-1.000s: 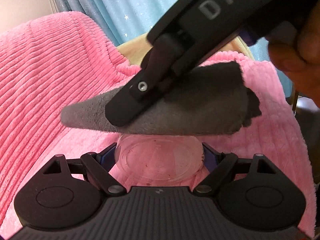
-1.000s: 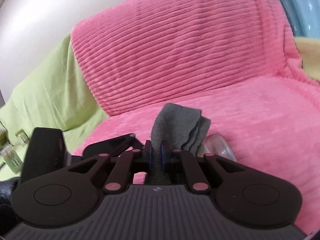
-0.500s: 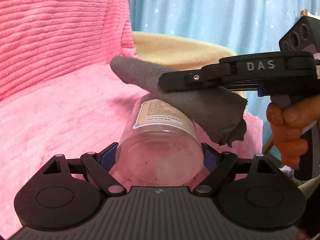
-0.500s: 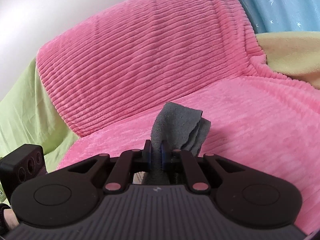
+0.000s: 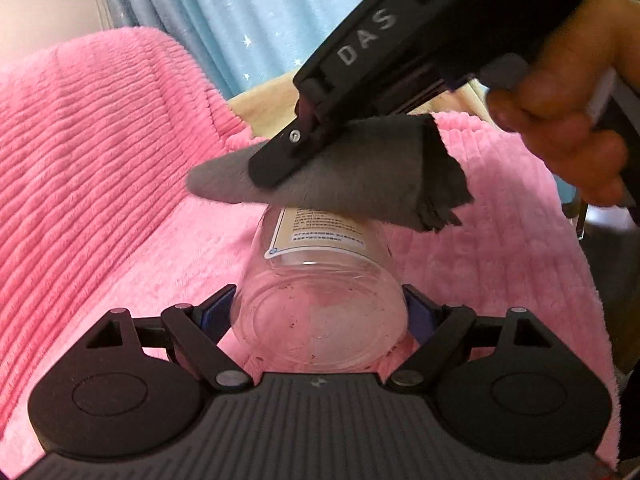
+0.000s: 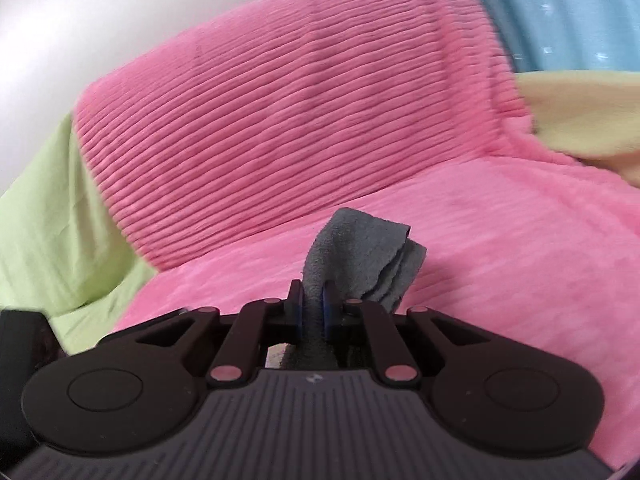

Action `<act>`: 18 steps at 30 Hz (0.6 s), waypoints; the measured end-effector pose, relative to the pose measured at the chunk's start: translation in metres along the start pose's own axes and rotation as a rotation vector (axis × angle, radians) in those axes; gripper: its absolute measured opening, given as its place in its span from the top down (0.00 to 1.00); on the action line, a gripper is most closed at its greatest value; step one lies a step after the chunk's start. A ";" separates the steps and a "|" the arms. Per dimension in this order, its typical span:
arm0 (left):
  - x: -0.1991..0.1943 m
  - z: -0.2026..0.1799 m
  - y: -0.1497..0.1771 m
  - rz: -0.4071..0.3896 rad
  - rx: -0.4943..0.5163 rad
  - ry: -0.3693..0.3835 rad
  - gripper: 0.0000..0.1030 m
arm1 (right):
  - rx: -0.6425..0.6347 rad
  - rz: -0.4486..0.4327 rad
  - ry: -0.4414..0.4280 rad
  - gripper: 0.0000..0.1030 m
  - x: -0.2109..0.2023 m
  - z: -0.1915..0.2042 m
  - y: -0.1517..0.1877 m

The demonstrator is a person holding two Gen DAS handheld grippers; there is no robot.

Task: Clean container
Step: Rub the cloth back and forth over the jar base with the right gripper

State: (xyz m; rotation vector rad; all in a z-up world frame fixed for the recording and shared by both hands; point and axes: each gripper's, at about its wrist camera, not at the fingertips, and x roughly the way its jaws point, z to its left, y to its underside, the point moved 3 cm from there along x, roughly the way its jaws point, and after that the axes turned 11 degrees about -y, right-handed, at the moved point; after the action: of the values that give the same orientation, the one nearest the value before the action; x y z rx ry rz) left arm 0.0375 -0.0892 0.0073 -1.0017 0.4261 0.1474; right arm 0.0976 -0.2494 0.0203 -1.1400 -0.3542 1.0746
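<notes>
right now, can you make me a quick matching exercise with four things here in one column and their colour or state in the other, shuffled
Things:
1. clear jar
2. grey cloth
3. corduroy blanket
4. sheet

States:
A. light green, at the left of the right wrist view
B. pinched in the right gripper
C. pink and ribbed, draped over the seat
D. clamped across its base by the left gripper, cloth lying on its upper side

Pairs: 1-D, 2-B, 3-C, 4-A

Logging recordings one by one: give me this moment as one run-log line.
left gripper: shut on clear jar | right gripper: shut on grey cloth | cloth pressed on jar's upper side | specks inside jar
</notes>
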 end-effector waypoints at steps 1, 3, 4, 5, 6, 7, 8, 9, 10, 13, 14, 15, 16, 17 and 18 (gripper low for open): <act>-0.001 -0.001 0.000 0.000 0.007 -0.003 0.17 | -0.001 0.004 -0.011 0.93 0.000 0.003 0.001; -0.002 -0.001 0.001 0.001 0.001 -0.002 0.17 | -0.005 0.035 -0.086 0.93 0.002 0.013 0.006; 0.000 0.000 0.001 0.002 -0.003 0.000 0.17 | 0.000 0.055 -0.138 0.93 0.004 0.019 0.009; 0.000 0.000 0.001 0.003 -0.003 0.000 0.17 | -0.014 0.072 -0.162 0.93 0.005 0.025 0.011; 0.000 0.000 0.001 0.004 -0.003 0.000 0.17 | -0.047 0.081 -0.159 0.94 0.007 0.029 0.012; 0.000 0.000 0.001 0.005 -0.003 0.000 0.17 | -0.074 0.079 -0.138 0.94 0.008 0.030 0.010; 0.000 0.000 0.000 0.004 -0.002 0.000 0.17 | -0.069 0.064 -0.107 0.94 0.008 0.025 0.007; 0.000 -0.001 0.000 0.003 -0.001 -0.001 0.17 | -0.047 0.040 -0.063 0.94 0.007 0.017 0.003; 0.001 -0.001 -0.001 0.001 0.000 -0.002 0.17 | -0.021 0.015 -0.020 0.94 0.005 0.007 0.000; 0.000 0.006 -0.001 0.012 -0.101 0.043 0.17 | 0.050 -0.021 0.005 0.94 -0.003 -0.009 -0.002; 0.001 0.014 0.000 0.027 -0.189 0.086 0.17 | 0.053 -0.022 -0.001 0.94 -0.005 -0.009 -0.001; 0.003 0.023 0.001 0.044 -0.281 0.130 0.17 | 0.044 -0.019 -0.002 0.94 -0.005 -0.006 0.000; 0.007 0.031 0.003 0.056 -0.358 0.166 0.17 | 0.037 -0.018 -0.001 0.94 -0.004 -0.006 0.000; 0.011 0.039 0.005 0.068 -0.433 0.202 0.17 | 0.039 -0.018 -0.002 0.94 -0.004 -0.007 0.000; 0.015 0.044 0.008 0.080 -0.496 0.232 0.17 | 0.042 -0.018 -0.003 0.94 -0.004 -0.008 0.000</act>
State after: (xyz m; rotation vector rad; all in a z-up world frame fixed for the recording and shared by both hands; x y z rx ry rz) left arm 0.0612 -0.0490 0.0155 -1.4978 0.6604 0.2159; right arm 0.1010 -0.2571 0.0181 -1.0965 -0.3424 1.0633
